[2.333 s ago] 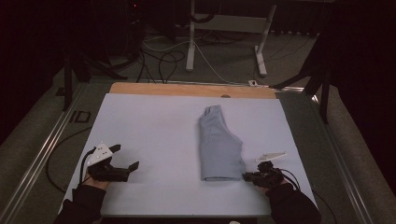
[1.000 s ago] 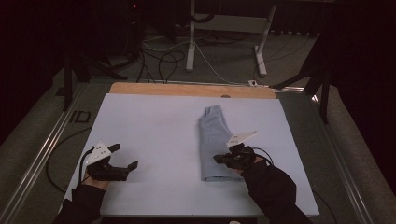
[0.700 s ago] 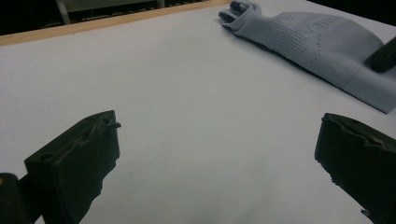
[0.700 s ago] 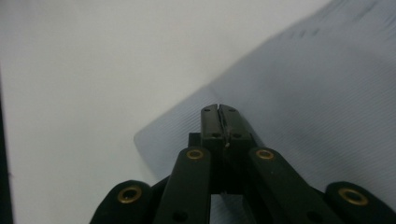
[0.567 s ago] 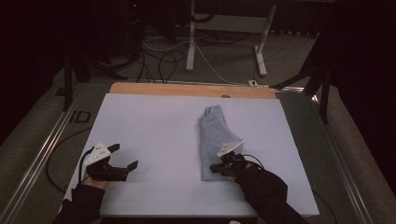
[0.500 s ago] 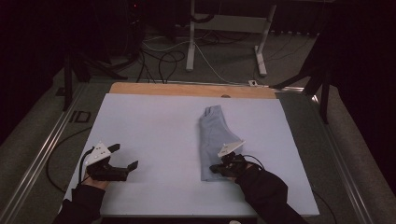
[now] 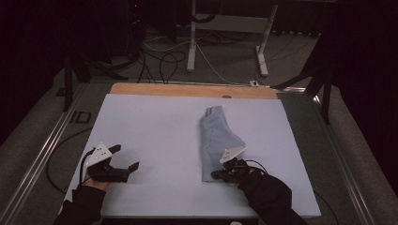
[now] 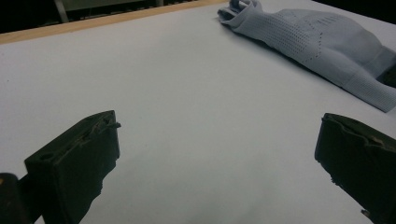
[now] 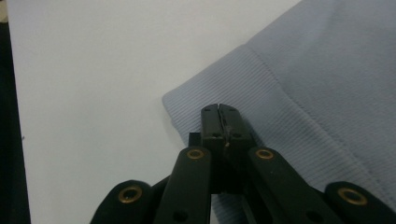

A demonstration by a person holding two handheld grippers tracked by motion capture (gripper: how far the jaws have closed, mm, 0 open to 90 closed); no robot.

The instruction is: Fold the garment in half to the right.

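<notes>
A: High view first. The blue cloth [image 7: 217, 140] lies folded on the white worktop [image 7: 155, 126], a bit right of the middle. The right tool [image 7: 218, 175] sits at the near corner of the cloth. The left tool [image 7: 127, 158] rests on bare worktop, well apart from the cloth.

B: Is the right tool holding it?

A: In the right gripper view the two jaws of the right tool [image 9: 219, 108] are pressed tight together over the ribbed edge of the cloth [image 9: 327, 93]. I cannot tell if any cloth is really pinched between them. It may just be the tips sitting on top.

B: And the left one?

A: The left tool [image 8: 217, 140] is wide open and has nothing in it. The cloth [image 8: 317, 44] lies far off, up and to the right in that view.

B: What could go wrong?

A: I think the grip could be too thin. If the jaws only hold the top layer, a pull might open the fold and mess it up. If they hold nothing, the tool just slides off. A quick pull could also drag the whole cloth across the smooth worktop [image 9: 93, 70], since the other tool is not holding it down.

B: Any words or labels?

A: None that I can read. The cloth has a dotted knit pattern, but no tag or writing shows.
</notes>
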